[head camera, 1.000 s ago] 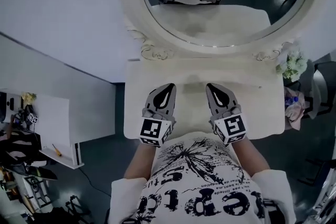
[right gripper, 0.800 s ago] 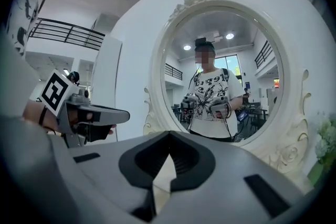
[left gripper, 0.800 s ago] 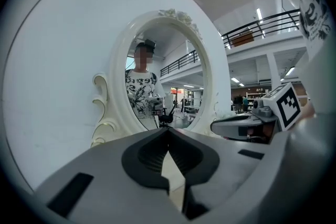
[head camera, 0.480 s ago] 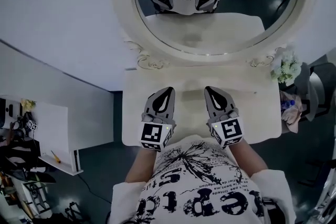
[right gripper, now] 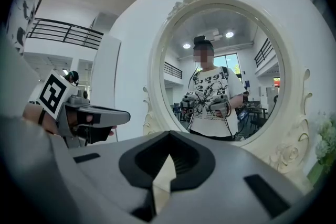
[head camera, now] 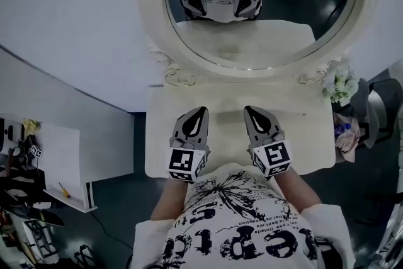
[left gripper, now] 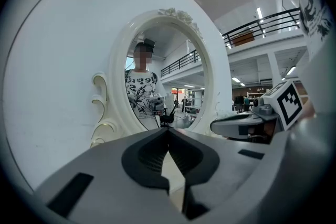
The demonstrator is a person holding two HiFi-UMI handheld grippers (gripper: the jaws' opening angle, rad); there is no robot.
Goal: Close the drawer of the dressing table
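The white dressing table (head camera: 302,135) stands against the wall with its oval mirror (head camera: 252,22) behind it. Its drawer shows in no view; my torso and the table's front edge cover that area. My left gripper (head camera: 203,109) hovers over the table top, shut, with nothing in it. My right gripper (head camera: 247,108) is beside it, a hand's width to the right, also shut and empty. In the left gripper view the left gripper (left gripper: 168,128) points toward the mirror frame (left gripper: 113,113). In the right gripper view the right gripper (right gripper: 169,134) faces the mirror (right gripper: 226,76).
A bunch of white flowers (head camera: 340,86) stands at the table's back right corner. A chair (head camera: 378,110) is to the right of the table. A white side unit (head camera: 63,160) with clutter stands at the left. Carved scrollwork (head camera: 179,75) borders the mirror's base.
The head view has shifted a little, so the mirror and table sit slightly differently in the picture. Both grippers stay shut, over the same part of the table top.
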